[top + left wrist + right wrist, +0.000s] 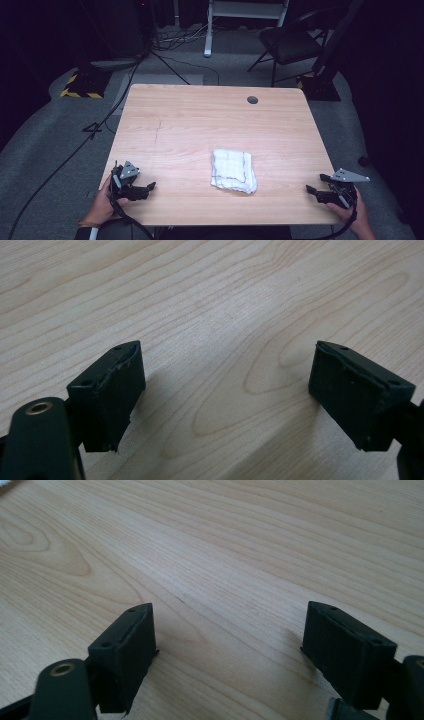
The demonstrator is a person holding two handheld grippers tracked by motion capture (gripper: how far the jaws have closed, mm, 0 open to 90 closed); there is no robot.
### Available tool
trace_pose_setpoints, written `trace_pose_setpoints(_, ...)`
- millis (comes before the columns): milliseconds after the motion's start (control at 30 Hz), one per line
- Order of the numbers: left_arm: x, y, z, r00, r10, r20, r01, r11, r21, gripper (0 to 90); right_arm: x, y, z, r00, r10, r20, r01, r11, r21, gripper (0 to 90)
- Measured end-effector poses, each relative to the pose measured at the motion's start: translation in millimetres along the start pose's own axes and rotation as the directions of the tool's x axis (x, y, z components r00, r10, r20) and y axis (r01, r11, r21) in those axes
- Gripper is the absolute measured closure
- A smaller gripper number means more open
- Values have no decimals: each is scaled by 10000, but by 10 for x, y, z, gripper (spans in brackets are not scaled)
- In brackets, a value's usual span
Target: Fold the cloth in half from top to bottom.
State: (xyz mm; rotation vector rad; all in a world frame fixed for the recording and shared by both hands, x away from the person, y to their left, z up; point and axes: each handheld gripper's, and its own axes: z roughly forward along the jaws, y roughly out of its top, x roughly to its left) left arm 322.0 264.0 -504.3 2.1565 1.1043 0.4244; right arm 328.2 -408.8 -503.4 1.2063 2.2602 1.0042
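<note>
White and folded, a cloth [234, 171] lies near the middle of the table [190, 125], toward the person's edge. The 2 tongs, left [148, 189] and right [314, 191], rest wide apart (holding nothing) at the near corners, probably parked well clear of it.

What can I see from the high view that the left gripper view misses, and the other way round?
The high view alone takes in the folded white cloth, both hands with the left gripper and right gripper, the chair and the floor. The left gripper view alone gives a close look at its own black jaws, wide apart with nothing between them. Both show the wooden table.
</note>
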Motion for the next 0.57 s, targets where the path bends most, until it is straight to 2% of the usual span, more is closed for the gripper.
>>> trace_pose_setpoints(567,2,6,6,10000,-12,-22,12,10000,-6,152,-2,1,0,10000,-15,-10,15,10000,15,215)
